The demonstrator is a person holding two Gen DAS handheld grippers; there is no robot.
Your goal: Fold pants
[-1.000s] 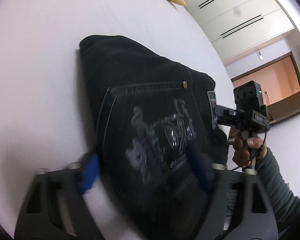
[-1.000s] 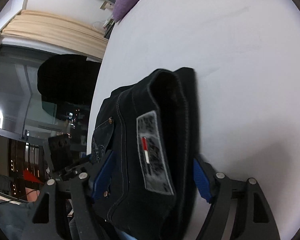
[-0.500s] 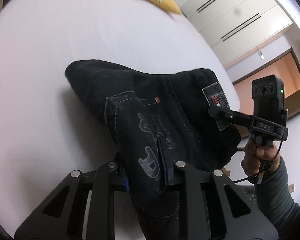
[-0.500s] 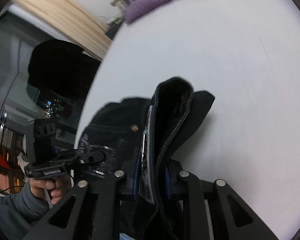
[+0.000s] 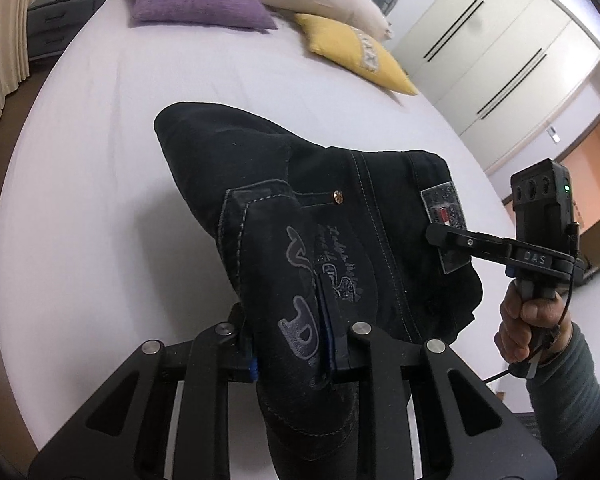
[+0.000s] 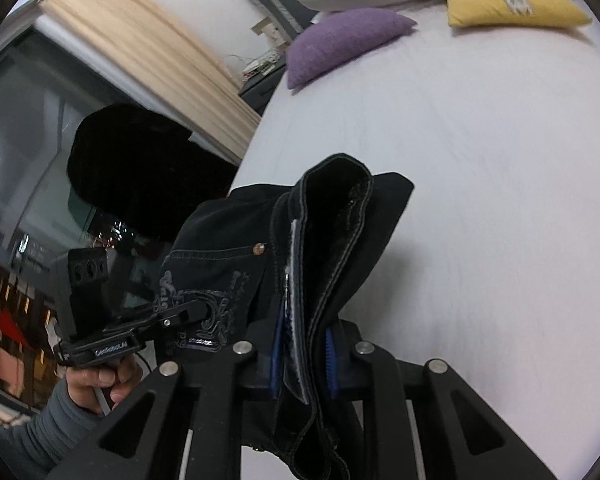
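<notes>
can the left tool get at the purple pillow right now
Probably not. The left tool is shut on the black pants, and the purple pillow lies far up the bed; nothing else blocks the way.

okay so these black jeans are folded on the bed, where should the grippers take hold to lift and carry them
Grip the black jeans along the thick near edge, one gripper per corner, coming from the person's side. That is how they are held: left gripper pinches the embroidered pocket end, right gripper the waistband patch end. The stacked layers there give firm purchase.

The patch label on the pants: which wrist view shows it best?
Left wrist view: the patch label faces the camera, flat on the black pants. The right wrist view shows it only edge-on, clamped in the right gripper.
</notes>
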